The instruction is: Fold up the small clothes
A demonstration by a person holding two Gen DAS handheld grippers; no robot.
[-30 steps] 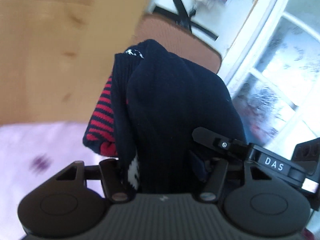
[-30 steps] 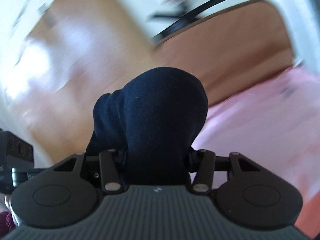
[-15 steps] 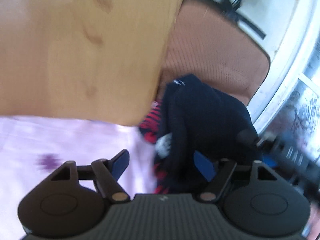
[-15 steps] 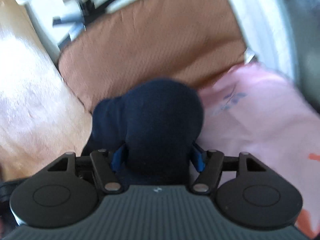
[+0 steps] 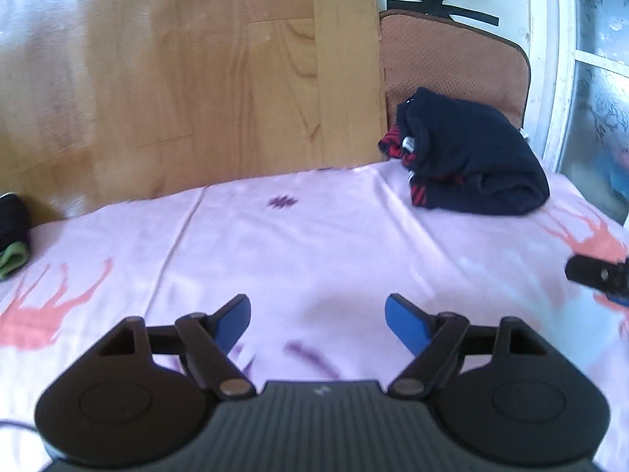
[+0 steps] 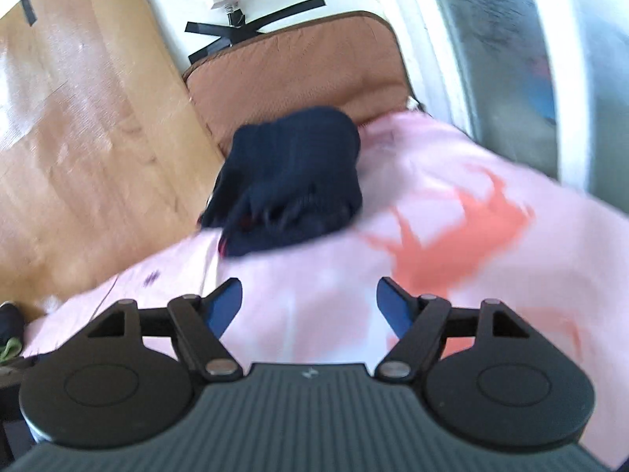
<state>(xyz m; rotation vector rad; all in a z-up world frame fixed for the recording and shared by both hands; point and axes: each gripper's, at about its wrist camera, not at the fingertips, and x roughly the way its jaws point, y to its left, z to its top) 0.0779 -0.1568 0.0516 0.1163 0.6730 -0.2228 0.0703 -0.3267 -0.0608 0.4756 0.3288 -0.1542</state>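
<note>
Two claws hang over a bed with a pink sheet (image 5: 314, 236). At the left edge of the bed lies a small dark bundle with a green bit (image 5: 11, 236). Behind the bed stands a smooth wooden board (image 5: 196, 78) with a grain pattern. The left claw (image 5: 317, 320) is spread and its jaws are opening, with only bare sheet between its blue pads. The sheet looks soft and has orange deer shapes and small purple marks on it.

The folded clothes (image 5: 471, 161) lie in the far right corner of the bed, well apart from both claws. They are a dark navy knit lump, thick and rounded, with red and navy stripes peeking out at the left side and a tiny white bit. They lean against a brown cushion (image 5: 452, 59) with a dotted, bumpy cover.

The right claw (image 6: 309, 305) is spread too, jaws opening, nothing between them. From it the clothes (image 6: 295, 173) sit ahead, a bit blurry.
</note>
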